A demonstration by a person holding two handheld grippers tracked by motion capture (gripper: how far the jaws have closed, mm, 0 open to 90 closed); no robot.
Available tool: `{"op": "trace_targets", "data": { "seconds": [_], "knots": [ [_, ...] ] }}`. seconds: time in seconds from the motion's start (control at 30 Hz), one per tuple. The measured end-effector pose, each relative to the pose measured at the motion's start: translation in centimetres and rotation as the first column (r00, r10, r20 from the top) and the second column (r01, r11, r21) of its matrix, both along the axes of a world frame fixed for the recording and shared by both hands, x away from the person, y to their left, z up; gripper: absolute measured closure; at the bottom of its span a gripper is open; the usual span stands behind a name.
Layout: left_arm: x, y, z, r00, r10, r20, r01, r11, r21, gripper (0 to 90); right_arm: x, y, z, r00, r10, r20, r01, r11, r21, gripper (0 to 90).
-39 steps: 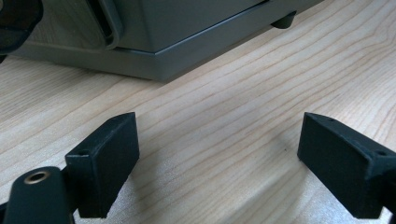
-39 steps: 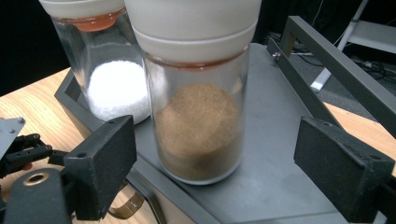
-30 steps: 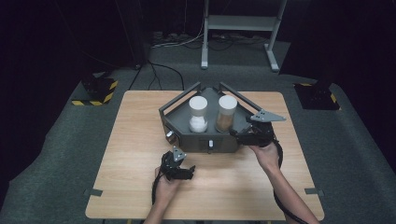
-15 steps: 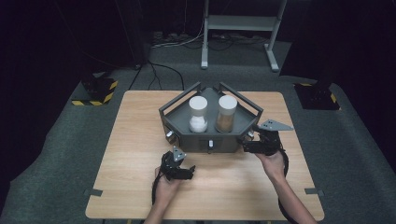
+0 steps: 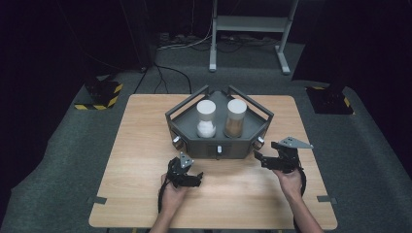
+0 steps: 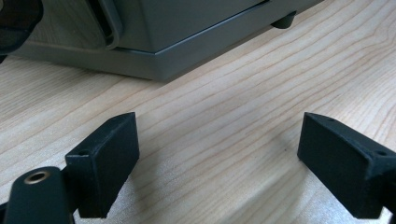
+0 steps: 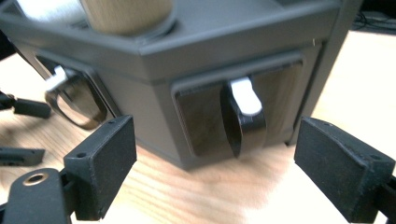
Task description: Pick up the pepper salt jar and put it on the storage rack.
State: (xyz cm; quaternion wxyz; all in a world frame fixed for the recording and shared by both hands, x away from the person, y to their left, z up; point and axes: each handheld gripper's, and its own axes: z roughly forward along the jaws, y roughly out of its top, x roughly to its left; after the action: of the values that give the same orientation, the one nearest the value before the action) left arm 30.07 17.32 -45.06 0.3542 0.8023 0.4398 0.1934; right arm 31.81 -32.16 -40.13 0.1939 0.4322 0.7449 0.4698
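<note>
A dim lab or test room: a pale wooden table [image 5: 145,194] on grey carpet [image 5: 58,160], black-and-yellow hazard-striped floor weights [image 5: 99,94], trailing black cables [image 5: 165,73], a grey metal stand [image 5: 248,24].

A light wooden worktop [image 5: 145,141] stands on grey carpet. Directly on it, toward the far middle, sits a dark grey angular box [image 5: 194,138] with knobs along its front faces.

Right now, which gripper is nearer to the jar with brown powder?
Right. The right gripper sits just beside the grey box, below-right of the brown jar; the left gripper lies farther, lower left.
</note>
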Motion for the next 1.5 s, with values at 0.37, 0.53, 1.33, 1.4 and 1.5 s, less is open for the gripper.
{"op": "trace_targets", "data": {
  "seconds": [0.37, 0.53, 1.33, 1.4, 1.5],
  "knots": [
    [0.0, 0.0, 0.0, 1.0, 0.0, 0.0, 0.0, 1.0, 0.0, 12.8, -0.9, 0.3, -2.5, 0.999, -0.006, -0.045, 0.006, 0.9999, -0.014, 12.6],
    [0.0, 0.0, 0.0, 1.0, 0.0, 0.0, 0.0, 1.0, 0.0, 12.8, -1.1, 0.9, -3.6, 0.9976, -0.005, -0.069, 0.003, 0.9996, -0.028, 12.5],
    [0.0, 0.0, 0.0, 1.0, 0.001, 0.0, -0.001, 1.0, 0.0, 12.8, -1.1, 4.8, -4.8, 0.9946, -0.007, -0.104, -0.01, 0.9867, -0.162, 12.2],
    [0.0, 0.0, 0.0, 1.0, 0.001, 0.0, -0.001, 1.0, 0.0, 12.8, -0.9, 5.1, -4.7, 0.9935, -0.011, -0.113, -0.009, 0.9844, -0.176, 12.1],
    [0.0, 0.0, 0.0, 1.0, 0.001, 0.001, -0.001, 1.0, 0.002, 12.8, -0.6, 6.0, -4.4, 0.9913, -0.02, -0.13, -0.01, 0.9747, -0.223, 11.7]
  ]
}}
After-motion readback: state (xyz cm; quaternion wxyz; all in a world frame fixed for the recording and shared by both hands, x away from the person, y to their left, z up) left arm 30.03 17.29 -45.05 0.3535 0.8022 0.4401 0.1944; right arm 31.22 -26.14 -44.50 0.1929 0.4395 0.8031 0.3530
